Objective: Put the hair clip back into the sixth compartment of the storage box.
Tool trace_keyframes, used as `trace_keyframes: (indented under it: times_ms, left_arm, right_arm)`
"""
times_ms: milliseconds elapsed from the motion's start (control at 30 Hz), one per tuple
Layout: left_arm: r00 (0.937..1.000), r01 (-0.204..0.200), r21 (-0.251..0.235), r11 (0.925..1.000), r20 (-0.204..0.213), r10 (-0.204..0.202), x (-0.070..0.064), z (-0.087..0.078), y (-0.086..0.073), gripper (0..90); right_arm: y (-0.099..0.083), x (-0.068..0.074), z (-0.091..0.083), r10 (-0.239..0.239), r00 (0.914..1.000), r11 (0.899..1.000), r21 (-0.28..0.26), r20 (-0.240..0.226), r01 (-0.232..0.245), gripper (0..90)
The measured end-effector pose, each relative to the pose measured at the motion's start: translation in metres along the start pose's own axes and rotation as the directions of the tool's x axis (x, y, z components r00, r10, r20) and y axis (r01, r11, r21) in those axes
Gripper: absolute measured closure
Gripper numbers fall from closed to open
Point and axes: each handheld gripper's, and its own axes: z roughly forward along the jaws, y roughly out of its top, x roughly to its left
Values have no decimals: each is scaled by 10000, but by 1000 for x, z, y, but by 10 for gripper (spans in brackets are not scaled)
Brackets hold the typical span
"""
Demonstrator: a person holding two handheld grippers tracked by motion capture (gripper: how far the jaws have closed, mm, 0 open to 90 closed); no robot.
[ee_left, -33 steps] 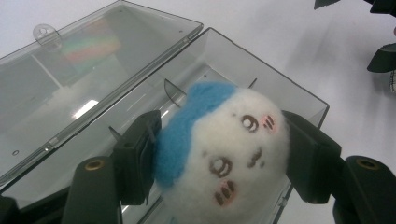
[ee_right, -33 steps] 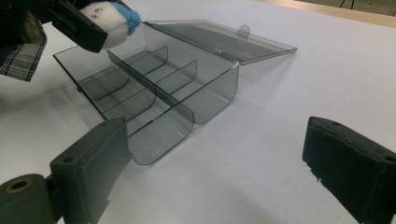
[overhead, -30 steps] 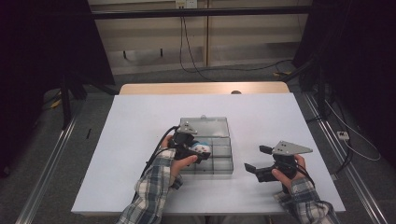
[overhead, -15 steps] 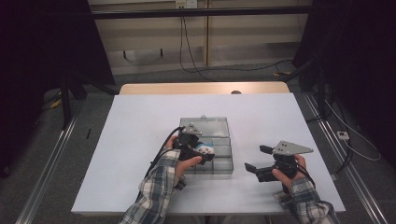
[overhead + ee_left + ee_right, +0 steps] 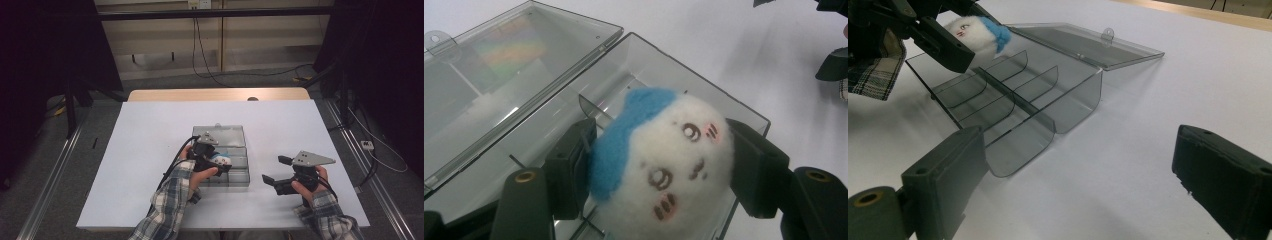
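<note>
- A white table (image 5: 150, 150) stands at the centre of the room, a strip of bare wood (image 5: 200, 94) along its far edge.
- Black cables (image 5: 199, 50) hang down the pale back wall (image 5: 160, 45) from a socket (image 5: 197, 4) and trail across the grey floor (image 5: 60, 165).
- A metal rail (image 5: 47, 187) runs along the floor left of the table.
- A small white adapter (image 5: 366, 145) lies on the floor at right, beside a pale cord (image 5: 395, 155).
- Dark curtains (image 5: 45, 50) close in both sides.

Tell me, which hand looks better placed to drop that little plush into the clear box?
Left: the left gripper already clamps the plush above the box. The right gripper is open, off beside it.
</note>
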Motion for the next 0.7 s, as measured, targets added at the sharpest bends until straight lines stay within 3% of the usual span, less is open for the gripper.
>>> trace_keyframes:
  times_ms: [700]
  left_arm:
    - [9997, -202, 136, 9997, 167, 200, -9, 15, 3, 345]
  right_arm:
    - [-1, 0, -2, -12, 10000, 10000, -8, 35, 12, 69]
